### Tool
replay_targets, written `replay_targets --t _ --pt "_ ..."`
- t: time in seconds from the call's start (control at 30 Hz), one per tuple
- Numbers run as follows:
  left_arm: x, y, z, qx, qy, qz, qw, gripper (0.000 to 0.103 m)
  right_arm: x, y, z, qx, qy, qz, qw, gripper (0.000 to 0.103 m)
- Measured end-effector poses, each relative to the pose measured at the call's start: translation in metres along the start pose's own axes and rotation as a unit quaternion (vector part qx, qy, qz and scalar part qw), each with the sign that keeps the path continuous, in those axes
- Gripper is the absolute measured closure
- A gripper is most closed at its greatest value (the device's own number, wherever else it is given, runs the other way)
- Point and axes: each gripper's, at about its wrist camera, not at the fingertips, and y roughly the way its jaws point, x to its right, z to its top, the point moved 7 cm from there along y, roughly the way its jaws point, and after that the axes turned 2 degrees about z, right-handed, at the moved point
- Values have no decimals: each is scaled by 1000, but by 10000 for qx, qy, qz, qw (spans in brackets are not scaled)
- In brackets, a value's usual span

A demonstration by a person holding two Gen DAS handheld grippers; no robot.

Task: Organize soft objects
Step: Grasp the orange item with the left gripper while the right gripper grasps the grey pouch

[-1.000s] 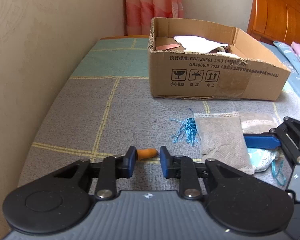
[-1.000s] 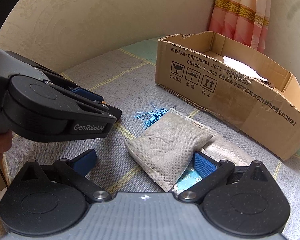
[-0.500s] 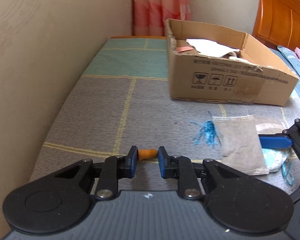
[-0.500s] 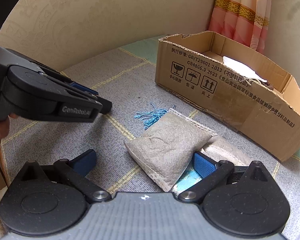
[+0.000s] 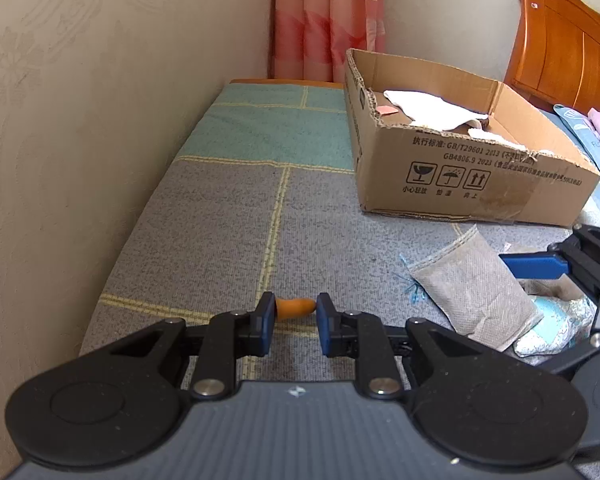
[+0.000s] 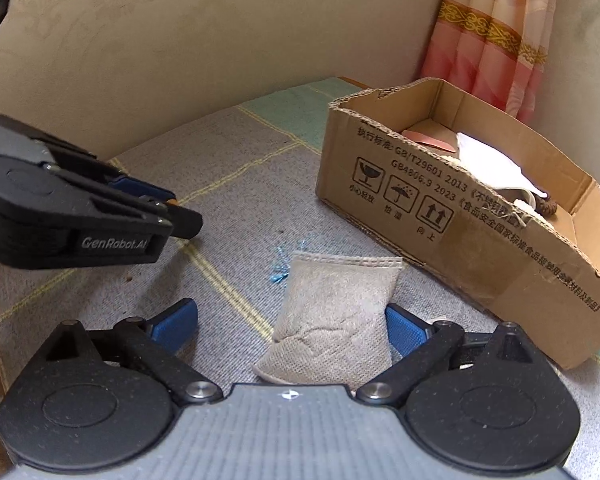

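Since the earlier frames the grey pouch (image 6: 332,316) has swung round: it lay slantwise before the right tool (image 6: 292,328), and now it stands lengthwise between the two blue pads, its stitched end toward the cardboard box (image 6: 460,224). The right tool's pads stand wide apart, one on each side of the pouch, and whether either touches it cannot be told. From the left wrist view the same pouch (image 5: 472,292) lies on the grey woven mat (image 5: 220,240), with one blue finger of the right tool (image 5: 536,266) just beside its far edge and a pale blue printed packet (image 5: 556,324) partly under it. A few blue threads (image 5: 414,290) show at the pouch's near side. The left tool (image 5: 294,322) is clamped on a small orange piece (image 5: 296,307), which spans the narrow gap between its pads. In the right wrist view the left tool (image 6: 176,220) hangs above the mat, well apart from the pouch, with a sliver of orange at its tip. The box sits on the mat near the pouch, open at the top, with a white cloth (image 5: 428,106) inside it. A pink striped curtain (image 5: 328,20) hangs behind the box, and a wooden headboard (image 5: 564,40) stands off to the right.
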Motion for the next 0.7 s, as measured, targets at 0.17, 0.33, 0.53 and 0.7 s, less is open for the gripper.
replay_targets --t 0.17,0.33,0.53,0.7 --pt "1 -1 0 8 51 -67 10000 83 10 -1 -2 -63 192 -294 9994 28" --pt "4 -4 1 36 163 -187 9997 83 14 -5 -3 -79 258 -403 9988 51" --pt "12 -17 5 115 374 -305 9988 83 15 -18 -1 56 298 -420 9987 66" --pt "21 -33 11 220 543 -503 9970 83 23 -39 3 235 376 -350 9984 67"
